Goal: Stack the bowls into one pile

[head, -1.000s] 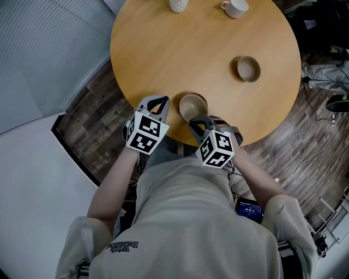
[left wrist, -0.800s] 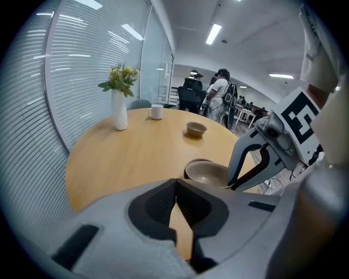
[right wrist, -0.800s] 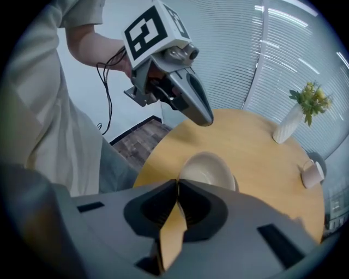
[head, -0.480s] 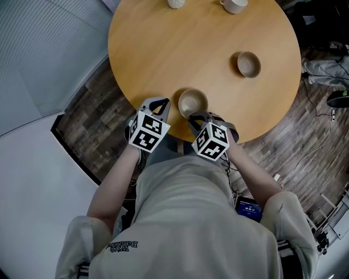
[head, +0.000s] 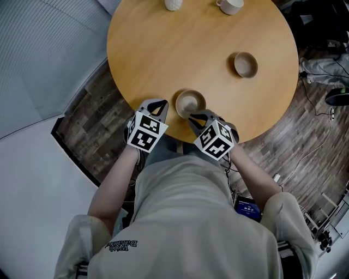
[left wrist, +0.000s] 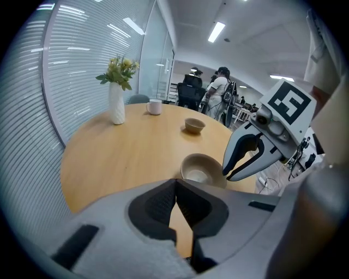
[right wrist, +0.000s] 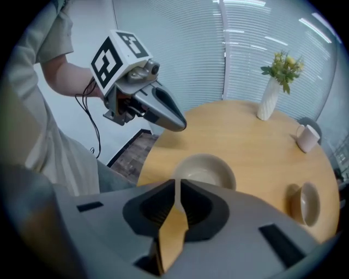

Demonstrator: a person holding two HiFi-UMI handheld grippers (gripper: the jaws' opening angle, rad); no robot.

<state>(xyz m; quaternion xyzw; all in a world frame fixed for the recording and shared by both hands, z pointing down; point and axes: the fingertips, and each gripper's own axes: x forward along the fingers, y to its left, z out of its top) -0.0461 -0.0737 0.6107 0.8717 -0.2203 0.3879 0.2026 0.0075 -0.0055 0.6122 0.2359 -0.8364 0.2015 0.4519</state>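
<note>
A beige bowl [head: 190,103] stands upright near the front edge of the round wooden table [head: 163,60]. A second, smaller bowl [head: 245,64] sits further back on the right. My left gripper [head: 158,107] is shut and empty, hovering just left of the near bowl [left wrist: 203,169]. My right gripper [head: 197,117] is also shut, its tips right at the bowl's near right rim; nothing shows between the jaws. In the right gripper view the near bowl [right wrist: 206,169] lies just beyond the closed tips, with the other bowl [right wrist: 306,203] at the right edge.
A white vase with flowers [left wrist: 116,103] and a white mug [head: 229,5] stand at the table's far side. Window blinds run along the left wall. Cables and a dark wooden floor [head: 305,131] surround the table. People stand in the background of the left gripper view.
The right gripper has rolled about its own axis, its marker cube turning. Both hands stay in place by the near bowl, which has not shifted on the table.
</note>
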